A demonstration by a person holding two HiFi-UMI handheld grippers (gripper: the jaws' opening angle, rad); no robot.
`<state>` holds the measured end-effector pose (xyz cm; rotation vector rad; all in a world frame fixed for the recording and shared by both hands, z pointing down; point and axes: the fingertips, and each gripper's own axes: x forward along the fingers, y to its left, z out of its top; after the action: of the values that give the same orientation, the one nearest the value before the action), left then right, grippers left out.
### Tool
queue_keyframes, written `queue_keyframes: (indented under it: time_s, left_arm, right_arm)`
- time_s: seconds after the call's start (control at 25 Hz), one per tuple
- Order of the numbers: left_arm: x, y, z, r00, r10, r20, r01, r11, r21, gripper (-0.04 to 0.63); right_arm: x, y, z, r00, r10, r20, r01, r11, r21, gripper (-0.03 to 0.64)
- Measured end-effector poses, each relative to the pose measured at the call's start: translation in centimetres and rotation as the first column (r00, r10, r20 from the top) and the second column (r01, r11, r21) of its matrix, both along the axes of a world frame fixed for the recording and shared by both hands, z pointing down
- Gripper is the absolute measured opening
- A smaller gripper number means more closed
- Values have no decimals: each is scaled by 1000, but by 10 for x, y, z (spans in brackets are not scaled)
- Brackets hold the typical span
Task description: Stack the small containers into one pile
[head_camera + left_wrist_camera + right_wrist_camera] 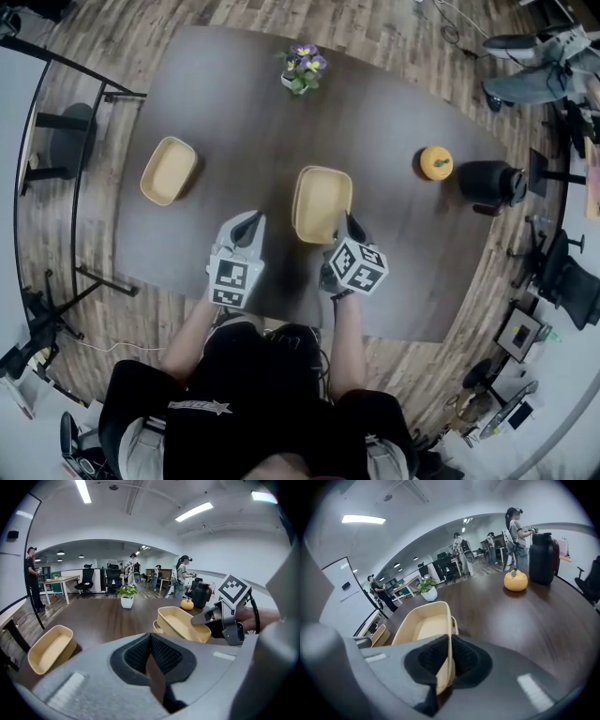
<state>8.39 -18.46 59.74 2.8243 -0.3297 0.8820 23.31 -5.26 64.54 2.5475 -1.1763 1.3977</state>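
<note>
Two tan containers show on the dark table [234, 103]. One lies alone at the left [169, 170] [47, 648]. My right gripper [345, 223] [450, 641] is shut on the near rim of the other container [322, 202] [423, 626], which is tilted and rests in or just above a further container [156, 627] whose rim peeks out beneath it. From the left gripper view the held container [180, 623] sits right of centre, with the right gripper [206, 617] at its near edge. My left gripper [250, 221] [151, 639] is shut with nothing in it, left of that pair.
A small potted plant [302, 67] stands at the table's far edge. An orange gourd [435, 162] and a black jug [489, 182] stand at the right. Office chairs and several people fill the room behind. The table's near edge runs just under both grippers.
</note>
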Motion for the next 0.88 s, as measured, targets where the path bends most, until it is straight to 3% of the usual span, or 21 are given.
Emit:
queue_keyframes:
  time_s: [0.4, 0.64, 0.68, 0.76, 0.88]
  left_arm:
    - [-8, -4, 21, 999, -4, 34, 5, 999, -34, 11]
    - [-11, -5, 24, 999, -10, 40, 11, 999, -40, 11]
    - [-11, -5, 24, 999, -9, 40, 11, 999, -40, 11]
    - [-11, -4, 24, 999, -8, 39, 9, 999, -40, 11]
    - [-11, -3, 21, 999, -2, 32, 3, 999, -36, 11]
  right_arm:
    - [-1, -2, 25, 999, 24, 23, -23, 999, -44, 18]
    - [-1, -7, 24, 999, 21, 28, -20, 1000, -18, 28]
    - [-2, -9, 23, 999, 18, 33, -18, 1000, -1, 52]
    - [-3, -12, 18, 1000, 12, 26, -13, 999, 32, 203]
    - [-2, -15, 12, 1000, 4, -4, -4, 999, 52, 236]
